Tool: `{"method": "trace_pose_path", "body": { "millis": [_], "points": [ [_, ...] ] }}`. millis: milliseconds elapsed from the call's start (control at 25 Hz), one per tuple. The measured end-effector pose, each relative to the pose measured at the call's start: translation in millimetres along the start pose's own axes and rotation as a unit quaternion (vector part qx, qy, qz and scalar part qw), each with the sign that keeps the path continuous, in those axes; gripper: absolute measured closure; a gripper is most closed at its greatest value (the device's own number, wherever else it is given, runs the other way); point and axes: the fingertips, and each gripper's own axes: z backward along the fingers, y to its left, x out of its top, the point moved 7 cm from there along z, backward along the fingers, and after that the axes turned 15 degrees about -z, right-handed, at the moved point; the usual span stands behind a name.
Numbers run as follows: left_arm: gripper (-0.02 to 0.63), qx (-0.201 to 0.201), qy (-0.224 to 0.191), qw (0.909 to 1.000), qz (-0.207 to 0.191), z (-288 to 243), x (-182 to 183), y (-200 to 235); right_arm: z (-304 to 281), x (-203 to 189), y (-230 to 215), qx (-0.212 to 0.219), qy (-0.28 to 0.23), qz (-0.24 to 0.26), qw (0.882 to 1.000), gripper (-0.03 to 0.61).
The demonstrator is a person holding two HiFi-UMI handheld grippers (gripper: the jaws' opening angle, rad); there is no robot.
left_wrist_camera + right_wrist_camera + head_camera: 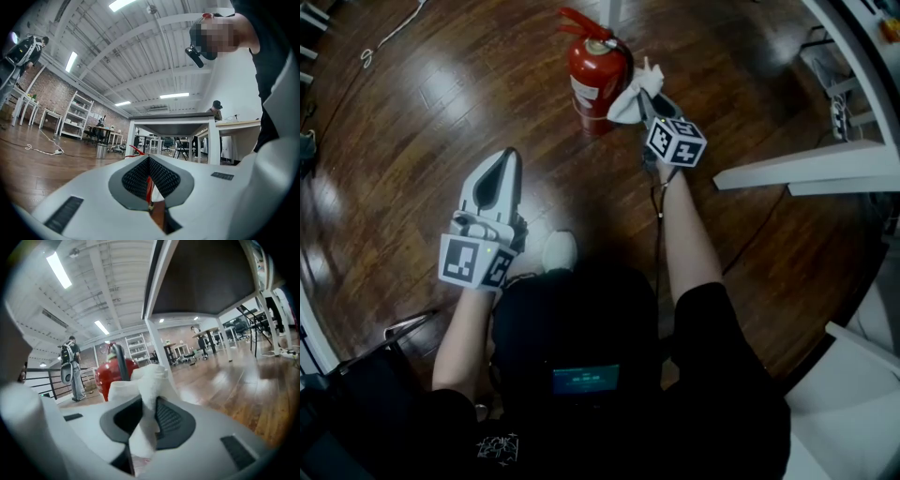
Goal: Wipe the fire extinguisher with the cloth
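A red fire extinguisher [596, 82] stands upright on the wooden floor at the top middle of the head view. My right gripper [649, 97] is shut on a white cloth [634, 96], which lies against the extinguisher's right side. In the right gripper view the cloth [149, 394] bunches out of the jaws with the red extinguisher [112, 374] just behind it. My left gripper [508, 161] hangs shut and empty lower left, well clear of the extinguisher. Through the left gripper view's jaws a thin sliver of the red extinguisher [149, 186] shows.
White table legs and frame [806, 169] run along the right side. A cable [380, 42] trails across the floor at upper left. A white shoe [560, 250] shows below the grippers. Other people stand far off in the gripper views.
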Motion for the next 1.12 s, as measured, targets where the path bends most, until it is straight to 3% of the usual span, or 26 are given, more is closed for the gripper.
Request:
{"method": "trace_pose_path", "body": {
  "millis": [240, 480, 680, 880, 1120],
  "points": [
    [0.612, -0.002, 0.002, 1.0, 0.001, -1.4, -1.0, -8.9, 27.8, 57.9, 57.1, 0.077, -0.072, 0.066, 0.992, 0.485],
    [0.611, -0.007, 0.009, 0.9999, -0.008, -5.1, -4.2, -10.8, 38.9, 90.5, 135.9, 0.145, -0.12, 0.153, 0.97, 0.485],
    [0.612, -0.036, 0.011, 0.9991, -0.018, -16.3, -5.5, -21.2, 9.1, 65.4, 166.4, 0.14, -0.088, 0.224, 0.96, 0.485],
    [0.611, -0.046, -0.003, 0.9987, -0.022, -27.9, -3.5, -31.3, -25.1, 21.9, 174.4, 0.133, -0.033, 0.228, 0.964, 0.485],
    [0.611, -0.053, -0.006, 0.9986, -0.005, -29.4, 1.0, -35.6, -63.8, -41.7, 177.4, 0.122, 0.059, 0.312, 0.941, 0.486]
  ]
}}
